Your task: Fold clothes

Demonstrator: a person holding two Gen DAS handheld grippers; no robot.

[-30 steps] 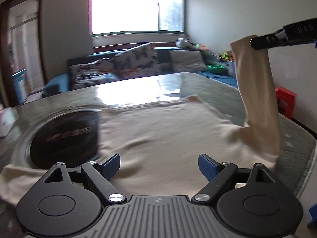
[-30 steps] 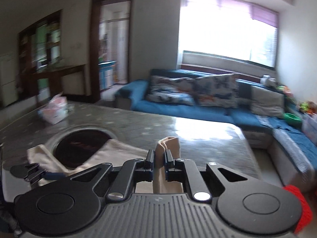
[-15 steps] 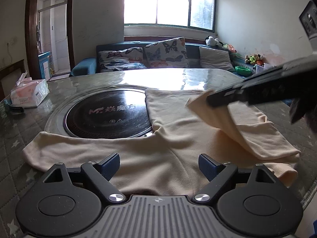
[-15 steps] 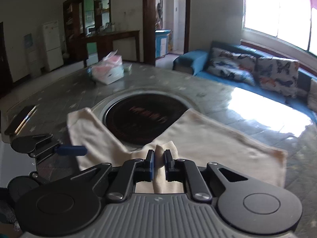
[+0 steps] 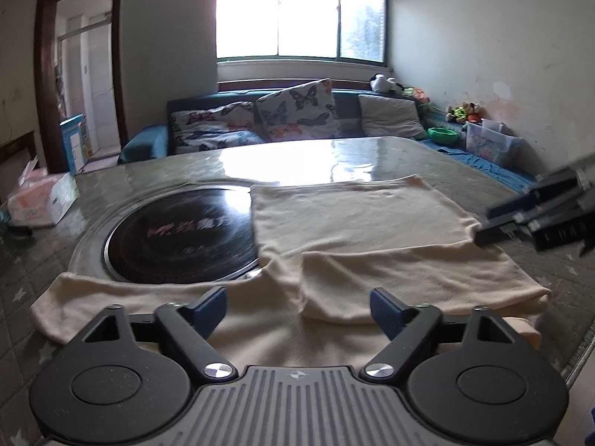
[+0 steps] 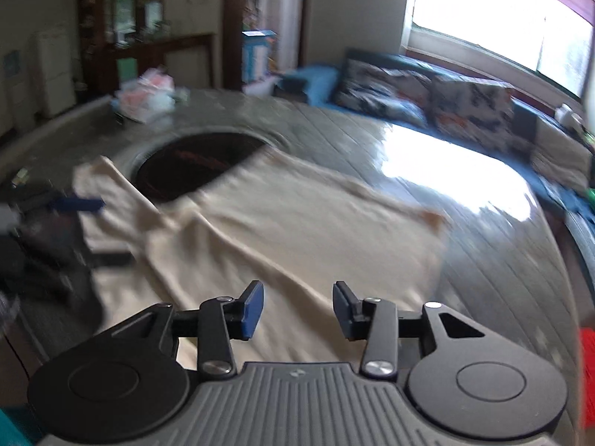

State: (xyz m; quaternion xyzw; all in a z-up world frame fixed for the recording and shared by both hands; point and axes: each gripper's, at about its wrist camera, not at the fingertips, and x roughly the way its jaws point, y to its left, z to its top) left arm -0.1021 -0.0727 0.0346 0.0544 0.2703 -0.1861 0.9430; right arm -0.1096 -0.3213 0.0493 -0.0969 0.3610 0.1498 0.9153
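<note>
Now both grippers, left (image 5: 297,306) and right (image 6: 298,308), hover open-fingered over the garment (image 5: 372,230).

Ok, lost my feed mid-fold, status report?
Left gripper open, empty. Right gripper open, empty. Beige garment flat on table, right sleeve folded across, left edge overlapping black round cooktop. Nothing in the way.

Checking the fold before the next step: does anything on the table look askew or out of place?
Yes: the cream garment partly overlaps the round black cooktop, and one sleeve lies unfolded. Both grippers are open.
</note>
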